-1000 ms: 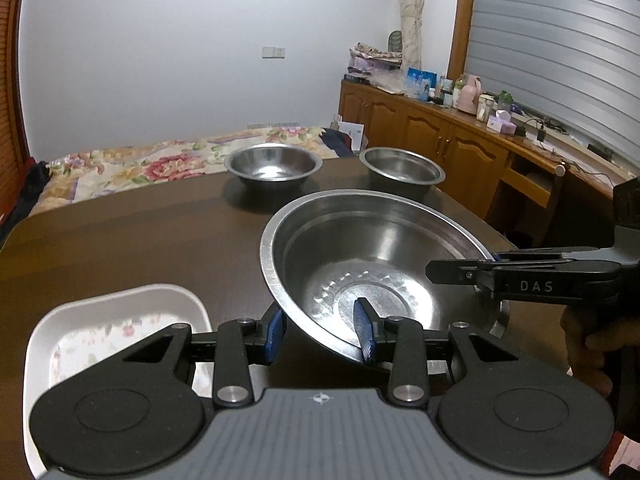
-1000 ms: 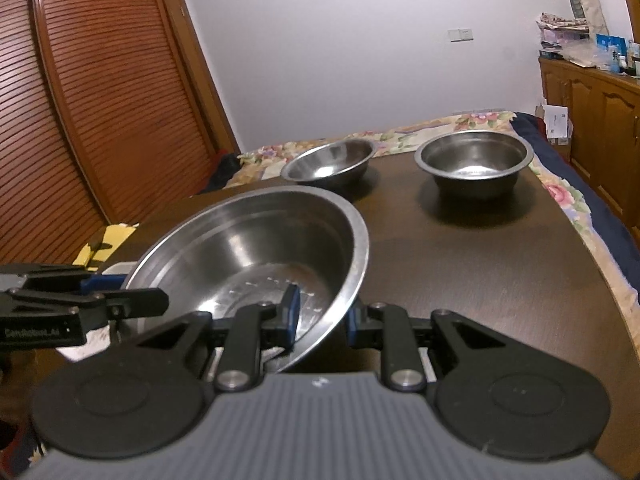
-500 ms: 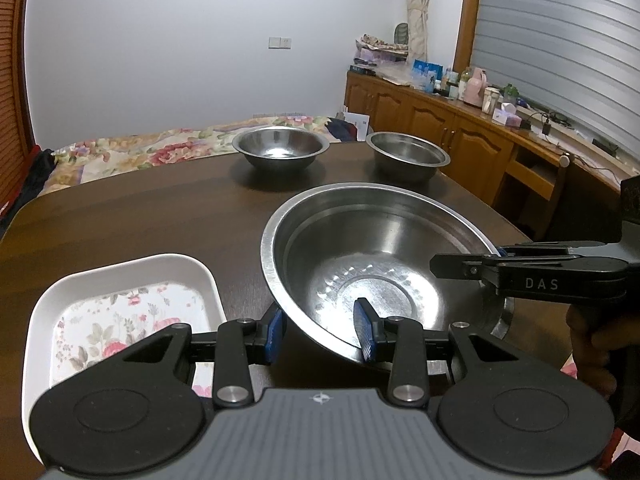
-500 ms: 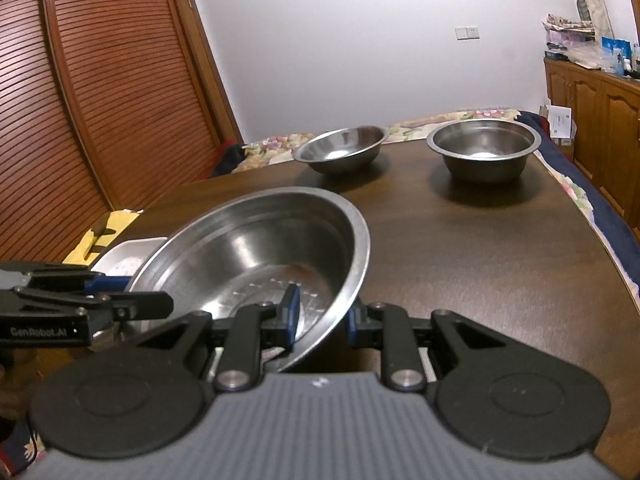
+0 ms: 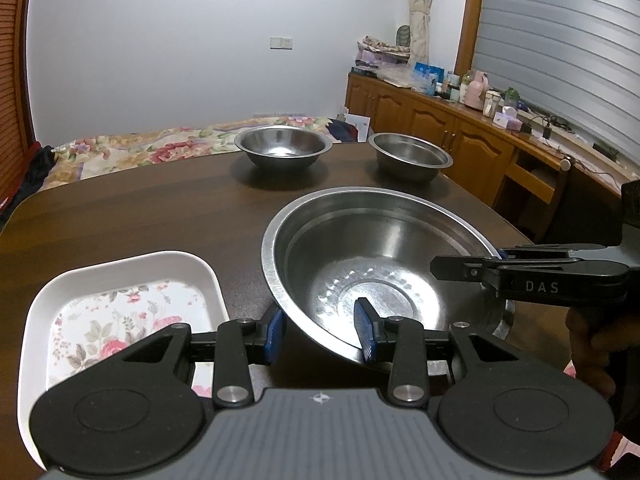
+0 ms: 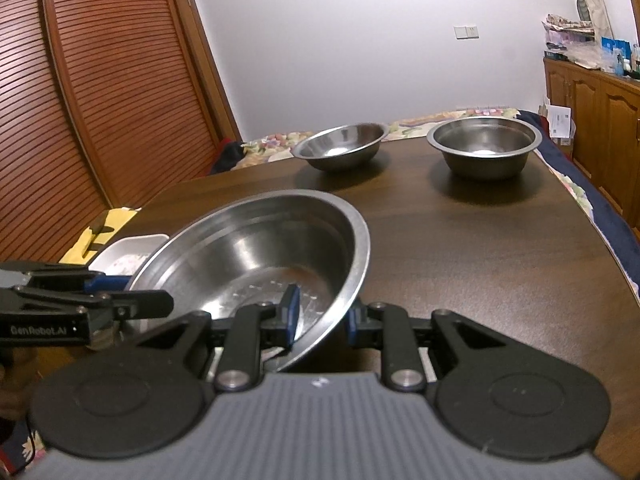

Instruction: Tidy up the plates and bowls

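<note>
A large steel bowl (image 5: 372, 256) is held above the dark wooden table (image 5: 160, 216) by both grippers. My left gripper (image 5: 322, 332) is shut on its near left rim. My right gripper (image 6: 320, 318) is shut on its right rim; it also shows in the left wrist view (image 5: 468, 268). The large bowl shows in the right wrist view (image 6: 256, 252) too. Two smaller steel bowls stand at the table's far side: one left (image 5: 283, 151), one right (image 5: 410, 156). A white floral rectangular plate (image 5: 120, 312) lies at the near left.
A bed with a floral cover (image 5: 132, 152) lies beyond the table. Wooden cabinets (image 5: 440, 136) with clutter line the right wall. A slatted wooden door (image 6: 80, 80) stands at the left. The table edge (image 6: 600, 232) runs along the right.
Both grippers have lifted the large bowl higher and tilted the view downward; the far bowls and the white plate show lower and more fully in view.
</note>
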Motion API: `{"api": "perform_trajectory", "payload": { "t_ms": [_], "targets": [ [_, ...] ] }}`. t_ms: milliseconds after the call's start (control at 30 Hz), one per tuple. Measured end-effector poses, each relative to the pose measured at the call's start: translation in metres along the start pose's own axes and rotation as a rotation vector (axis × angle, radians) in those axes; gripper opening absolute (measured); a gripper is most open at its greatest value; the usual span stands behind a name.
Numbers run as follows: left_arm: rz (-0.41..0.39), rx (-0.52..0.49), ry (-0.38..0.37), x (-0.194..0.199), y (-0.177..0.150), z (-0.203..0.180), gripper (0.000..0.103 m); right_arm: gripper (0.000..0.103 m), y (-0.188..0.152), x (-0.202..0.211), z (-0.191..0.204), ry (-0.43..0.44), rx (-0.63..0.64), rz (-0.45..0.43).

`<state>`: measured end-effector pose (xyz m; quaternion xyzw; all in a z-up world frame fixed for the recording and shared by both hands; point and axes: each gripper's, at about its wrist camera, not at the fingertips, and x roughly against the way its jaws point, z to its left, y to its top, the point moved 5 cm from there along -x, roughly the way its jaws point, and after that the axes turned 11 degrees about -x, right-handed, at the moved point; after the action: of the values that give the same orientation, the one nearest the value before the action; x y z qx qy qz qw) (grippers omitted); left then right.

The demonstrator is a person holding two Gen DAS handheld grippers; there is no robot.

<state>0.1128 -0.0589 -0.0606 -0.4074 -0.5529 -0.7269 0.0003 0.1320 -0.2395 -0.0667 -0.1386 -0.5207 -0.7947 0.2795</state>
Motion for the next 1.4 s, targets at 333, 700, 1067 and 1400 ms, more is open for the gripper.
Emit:
{"api": "perform_trajectory", "payload": {
  "t_ms": [333,700,1067,1400],
  "targets": [
    [-0.01,0.007,0.021,0.003,-0.001,0.004,0.061,0.044,-0.001,0.0,-0.002,-0.016,0.005,-0.001],
    [-0.074,-0.023,0.058,0.01,0.032,0.015,0.074,0.06,0.026,0.011,-0.01,-0.045,0.03,-0.061],
    [-0.129,-0.05,0.143,-0.022,0.104,0.054,0.077,0.06,0.121,-0.003,-0.009,-0.054,0.176,-0.148],
    [-0.095,-0.019,0.168,-0.081,0.142,0.082,0.076,0.059,0.15,-0.077,-0.014,-0.019,0.187,-0.068]
  ]
}}
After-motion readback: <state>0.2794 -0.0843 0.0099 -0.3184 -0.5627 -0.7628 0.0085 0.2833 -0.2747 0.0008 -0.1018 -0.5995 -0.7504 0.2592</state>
